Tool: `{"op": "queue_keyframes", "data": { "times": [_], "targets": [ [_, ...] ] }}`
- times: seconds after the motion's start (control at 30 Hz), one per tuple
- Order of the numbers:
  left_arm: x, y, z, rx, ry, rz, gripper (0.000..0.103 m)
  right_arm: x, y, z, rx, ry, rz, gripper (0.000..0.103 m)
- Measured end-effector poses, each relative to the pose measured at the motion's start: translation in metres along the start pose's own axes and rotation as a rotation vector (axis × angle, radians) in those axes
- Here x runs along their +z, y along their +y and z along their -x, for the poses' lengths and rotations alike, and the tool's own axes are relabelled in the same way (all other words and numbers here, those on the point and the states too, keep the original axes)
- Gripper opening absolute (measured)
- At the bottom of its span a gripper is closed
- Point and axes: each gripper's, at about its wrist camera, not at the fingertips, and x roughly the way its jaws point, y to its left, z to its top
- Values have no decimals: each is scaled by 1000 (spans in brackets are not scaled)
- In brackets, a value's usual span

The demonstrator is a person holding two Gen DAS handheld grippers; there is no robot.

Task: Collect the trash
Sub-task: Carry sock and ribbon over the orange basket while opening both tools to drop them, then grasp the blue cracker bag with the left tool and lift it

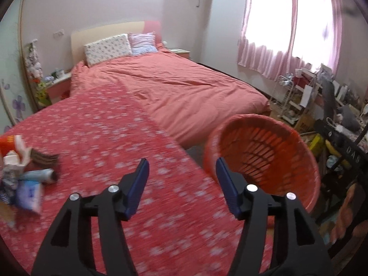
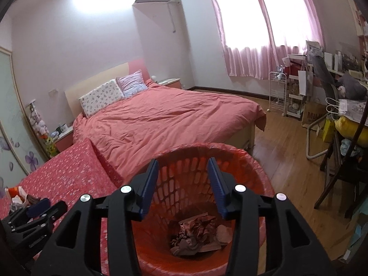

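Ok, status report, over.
Both claws open, empty: left claw, right claw over orange bin. Wrappers binned. Trash pile on bed. Path clear.

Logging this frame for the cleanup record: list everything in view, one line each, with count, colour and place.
Trash pile: several pieces, mixed white, blue and brown, on the patterned spread at left.
Basket: one, orange, beside the bed, crumpled wrappers at its bottom.
Patterned spread: one, red with white flecks, nearest bed surface.
Duvet: one, salmon pink, on the bed.
Pillows: two, floral white and striped, at the headboard.
Curtains: pink, over the window.
Left gripper: open, above the spread.
Right gripper: open, above the basket.
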Motion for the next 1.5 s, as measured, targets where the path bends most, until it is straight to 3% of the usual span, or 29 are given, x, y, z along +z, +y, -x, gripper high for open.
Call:
{"op": "queue_keyframes", "data": {
  "times": [0.33,0.7,0.87,1.17,1.3,1.47,1.5],
  "targets": [
    [-31,95,51,165,-8,94,68,-6,50,18,85,16,111,55],
    [-63,214,108,424,-59,226,82,-28,106,31,192,81,208,56],
    [-67,238,100,438,-41,232,85,-42,132,32,221,120,254,56],
    [-66,252,68,362,37,228,88,-64,167,30,249,187,299,56],
    [-63,262,62,316,46,274,82,-70,178,28,262,205,306,56],
    [-62,262,57,284,52,271,81,-75,191,28,281,220,324,56],
    [-62,261,56,274,54,266,77,-76,193,28,285,223,327,56]
  ]
}}
